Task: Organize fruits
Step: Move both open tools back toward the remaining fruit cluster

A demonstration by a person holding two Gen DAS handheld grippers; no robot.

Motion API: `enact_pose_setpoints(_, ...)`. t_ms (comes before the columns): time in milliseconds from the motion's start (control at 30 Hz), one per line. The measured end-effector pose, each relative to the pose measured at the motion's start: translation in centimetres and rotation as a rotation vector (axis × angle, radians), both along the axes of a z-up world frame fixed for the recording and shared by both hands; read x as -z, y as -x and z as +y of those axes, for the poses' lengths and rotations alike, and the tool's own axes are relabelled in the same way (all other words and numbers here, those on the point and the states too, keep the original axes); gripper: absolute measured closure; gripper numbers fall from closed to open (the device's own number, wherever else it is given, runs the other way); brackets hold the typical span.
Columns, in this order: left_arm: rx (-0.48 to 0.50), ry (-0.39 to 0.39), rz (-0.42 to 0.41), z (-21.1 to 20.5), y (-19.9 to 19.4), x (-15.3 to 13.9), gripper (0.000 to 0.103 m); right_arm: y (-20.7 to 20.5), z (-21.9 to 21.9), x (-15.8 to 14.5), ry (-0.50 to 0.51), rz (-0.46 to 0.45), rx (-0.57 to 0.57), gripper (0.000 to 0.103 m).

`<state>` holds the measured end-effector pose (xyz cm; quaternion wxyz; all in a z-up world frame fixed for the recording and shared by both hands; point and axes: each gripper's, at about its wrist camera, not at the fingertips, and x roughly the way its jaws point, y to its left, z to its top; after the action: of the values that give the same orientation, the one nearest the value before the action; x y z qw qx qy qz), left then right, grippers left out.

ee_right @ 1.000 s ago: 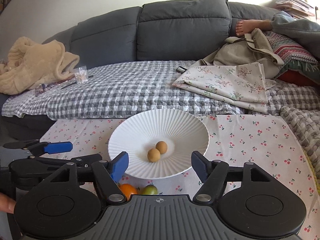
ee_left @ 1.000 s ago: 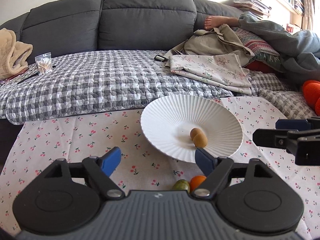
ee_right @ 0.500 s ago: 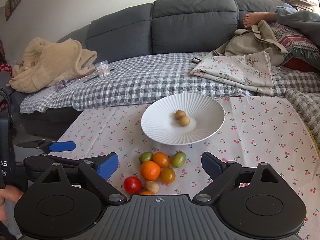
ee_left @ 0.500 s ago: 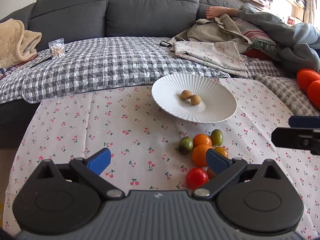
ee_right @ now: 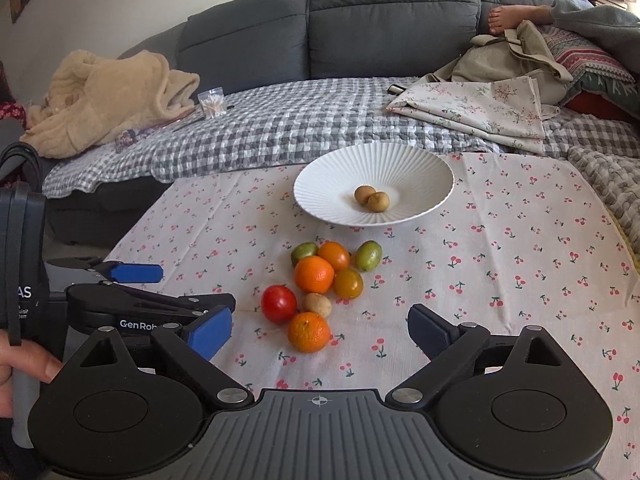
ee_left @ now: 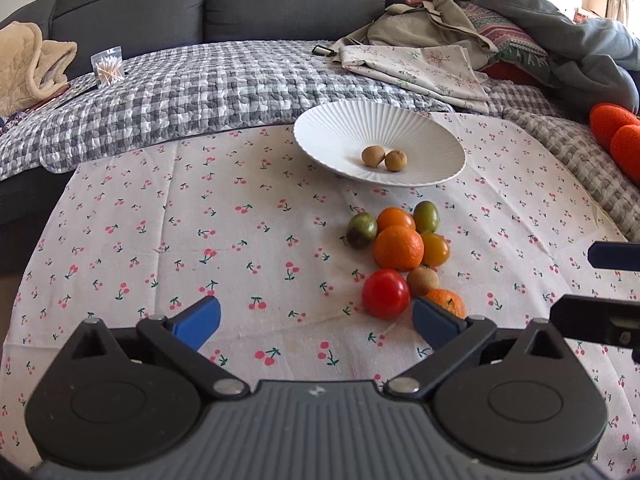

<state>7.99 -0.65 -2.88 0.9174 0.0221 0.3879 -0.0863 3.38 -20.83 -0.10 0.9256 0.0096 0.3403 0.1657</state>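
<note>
Nearest the cameras, the left hand-held gripper (ee_left: 316, 320) and the right hand-held gripper (ee_right: 320, 326) both hang over the bench (ee_right: 520, 264) with jaws spread wide and nothing between them. Just beyond them the loose fruits sit in a tight cluster on the cherry-print cloth: a small orange (ee_right: 309, 331) closest, then a red tomato (ee_right: 279, 303) beside a small brown fruit (ee_right: 317, 305), a larger orange (ee_right: 314, 274), a yellow-orange tomato (ee_right: 348, 283), another orange tomato (ee_right: 334, 256) and two green fruits (ee_right: 304, 252) at the back. Further off, the ribbed white plate (ee_right: 424, 168) holds two brown fruits (ee_right: 372, 198) touching each other.

All look light and round, likely to roll; the tomatoes are probably soft-skinned and slick, so a gentle pinch across the widest part suits best, taking the outer pieces first.

A second earlier both grippers were close above the plate, with most of the cluster hidden beneath them; they have since pulled back, bringing the whole cluster into view.
</note>
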Motion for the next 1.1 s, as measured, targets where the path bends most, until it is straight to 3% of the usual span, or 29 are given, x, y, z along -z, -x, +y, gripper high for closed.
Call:
enact_pose_setpoints(400, 0.044, -0.062, -0.021, -1.1, -0.5, 1.3, 0.005, -0.2, 0.5, 2.0, 0.065, 0.004, -0.019, 0.007)
enact_pose_setpoints(867, 0.072, 0.019, 0.007, -0.9, -2.0, 2.3, 0.016, -1.0, 1.7, 4.6, 0.11, -0.014, -0.051, 0.009)
enact_pose_setpoints(1100, 0.114, 0.026, 0.017, -1.5, -2.6, 3.0, 0.029, -1.9, 2.0, 5.6, 0.115, -0.017, -0.048, 0.017)
